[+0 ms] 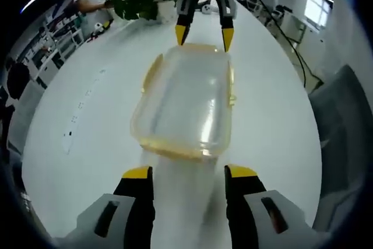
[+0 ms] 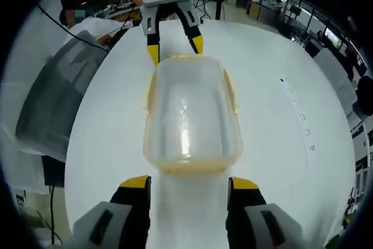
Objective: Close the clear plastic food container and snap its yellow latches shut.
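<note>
Because both grippers are standing open at opposite ends, a one-sided push risks sliding the light container (image 1: 185, 104) across the smooth white table (image 1: 87, 103) instead of seating a latch. Left gripper (image 1: 189, 173) is gaping just short of the near end; right gripper (image 2: 186, 183) is doing likewise opposite. Item: clear, lid resting on, yellow latches (image 2: 231, 90) flaring outward, seemingly unsnapped.

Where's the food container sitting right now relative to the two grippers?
The clear food container lies on the white table between the two facing grippers, just ahead of each one's open jaws in both views.
</note>
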Motion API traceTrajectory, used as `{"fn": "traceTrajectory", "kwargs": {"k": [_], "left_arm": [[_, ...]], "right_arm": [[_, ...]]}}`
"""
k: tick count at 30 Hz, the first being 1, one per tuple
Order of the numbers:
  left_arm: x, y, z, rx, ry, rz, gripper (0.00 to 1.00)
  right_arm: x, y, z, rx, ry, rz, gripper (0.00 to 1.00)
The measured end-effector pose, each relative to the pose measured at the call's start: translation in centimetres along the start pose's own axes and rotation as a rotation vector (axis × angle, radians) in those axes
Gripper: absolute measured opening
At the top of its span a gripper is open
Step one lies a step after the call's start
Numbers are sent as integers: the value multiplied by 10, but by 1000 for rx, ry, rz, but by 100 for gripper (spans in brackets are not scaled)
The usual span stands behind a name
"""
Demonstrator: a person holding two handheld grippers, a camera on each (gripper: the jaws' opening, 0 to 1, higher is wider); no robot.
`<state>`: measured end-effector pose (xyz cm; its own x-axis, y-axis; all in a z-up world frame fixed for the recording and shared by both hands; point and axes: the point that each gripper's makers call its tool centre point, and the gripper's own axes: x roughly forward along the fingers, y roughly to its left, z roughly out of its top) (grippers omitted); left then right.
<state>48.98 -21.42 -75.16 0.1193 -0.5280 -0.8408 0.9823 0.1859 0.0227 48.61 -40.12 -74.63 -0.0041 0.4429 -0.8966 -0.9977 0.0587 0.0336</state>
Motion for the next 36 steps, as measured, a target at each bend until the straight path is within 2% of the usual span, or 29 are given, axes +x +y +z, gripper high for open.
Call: {"fn": "traceTrajectory", "kwargs": {"k": [3,9,10,12,14,16,20,23,24,28,31,36], "left_arm": [[-2,0,3,-2,-5,4,45],[-11,7,17,-96,-72,30,47],[-12,8,18,-112,-77,37,47],[-14,9,18,-127,-71,51,49],[-17,14,13,-153,-46,102,49],[-16,12,14,-187,-58,94,47],[-20,13,15,-209,-54,116,46],[-24,13,24,-289,-106,103,43],[-28,17,24,-276,-101,123,41],[-33,21,28,-338,-136,134,42],[-33,21,29,-337,-137,147,42],[-28,19,33,-399,-144,140,44]], "right_arm": [[-3,1,2,10,-12,-10,51],[-8,1,10,41,-47,-35,54],[-9,2,15,81,-70,-40,54],[-10,2,17,120,-77,-45,54],[-10,3,19,108,-79,-52,54],[-10,2,19,86,-60,-72,53],[-13,1,26,122,-89,-82,53],[-14,3,31,157,-102,-82,52],[-15,5,33,163,-110,-79,52],[-14,9,37,173,-117,-81,53],[-13,9,39,193,-121,-86,53],[-13,7,44,239,-143,-104,52]]}}
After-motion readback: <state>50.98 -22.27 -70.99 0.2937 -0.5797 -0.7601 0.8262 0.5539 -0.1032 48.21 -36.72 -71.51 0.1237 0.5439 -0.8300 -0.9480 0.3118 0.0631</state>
